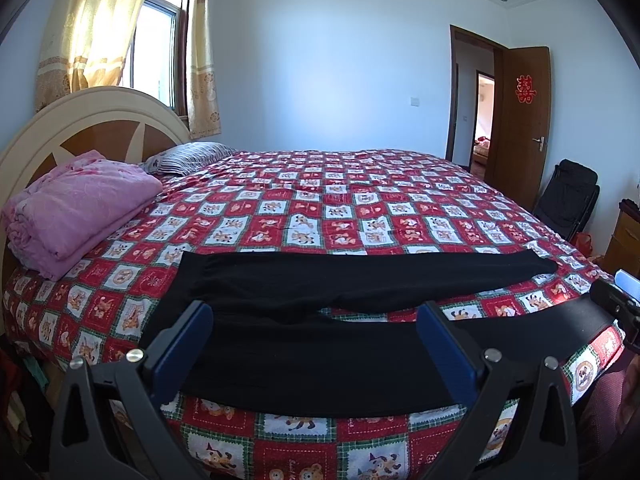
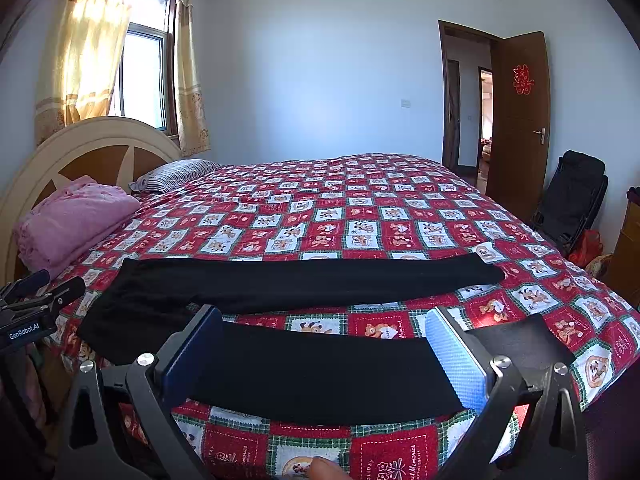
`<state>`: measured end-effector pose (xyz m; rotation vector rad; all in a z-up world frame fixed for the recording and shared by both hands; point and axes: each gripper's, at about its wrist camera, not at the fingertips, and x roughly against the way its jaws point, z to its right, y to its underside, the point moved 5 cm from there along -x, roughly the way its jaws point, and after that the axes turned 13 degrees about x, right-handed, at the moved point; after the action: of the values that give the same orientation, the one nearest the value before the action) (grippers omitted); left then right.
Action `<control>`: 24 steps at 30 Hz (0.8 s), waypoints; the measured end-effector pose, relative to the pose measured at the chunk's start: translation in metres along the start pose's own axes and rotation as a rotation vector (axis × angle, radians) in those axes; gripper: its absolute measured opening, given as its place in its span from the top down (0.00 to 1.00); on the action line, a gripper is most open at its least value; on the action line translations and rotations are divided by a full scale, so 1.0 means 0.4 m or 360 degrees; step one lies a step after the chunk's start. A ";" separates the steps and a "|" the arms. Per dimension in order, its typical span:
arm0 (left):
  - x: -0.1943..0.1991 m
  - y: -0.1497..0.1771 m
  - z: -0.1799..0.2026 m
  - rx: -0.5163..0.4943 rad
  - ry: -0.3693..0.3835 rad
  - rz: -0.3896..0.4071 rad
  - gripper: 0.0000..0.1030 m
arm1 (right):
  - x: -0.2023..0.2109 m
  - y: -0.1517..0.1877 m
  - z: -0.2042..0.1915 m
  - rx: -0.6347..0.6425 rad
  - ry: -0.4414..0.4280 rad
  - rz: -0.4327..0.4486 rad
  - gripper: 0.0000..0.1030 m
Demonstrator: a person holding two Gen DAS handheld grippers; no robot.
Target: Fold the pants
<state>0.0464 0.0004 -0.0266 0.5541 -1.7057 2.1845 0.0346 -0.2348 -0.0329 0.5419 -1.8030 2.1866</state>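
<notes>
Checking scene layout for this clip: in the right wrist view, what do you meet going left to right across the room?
Left gripper → pink blanket → striped pillow → black pants → open door → black folding chair.

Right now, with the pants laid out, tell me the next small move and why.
Probably lower both grippers onto the near leg and pinch it. The black pants lie flat on the bed with legs spread apart, unfolded; the left gripper and right gripper hover open above the near leg, gripping nothing.
</notes>
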 end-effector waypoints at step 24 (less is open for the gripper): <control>-0.001 0.004 -0.003 0.0001 -0.0001 -0.0002 0.00 | -0.017 0.013 -0.009 0.0013 0.0004 -0.0040 0.01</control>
<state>0.0457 0.0012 -0.0285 0.5560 -1.7049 2.1844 0.0380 -0.2320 -0.0410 0.5601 -1.7774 2.1780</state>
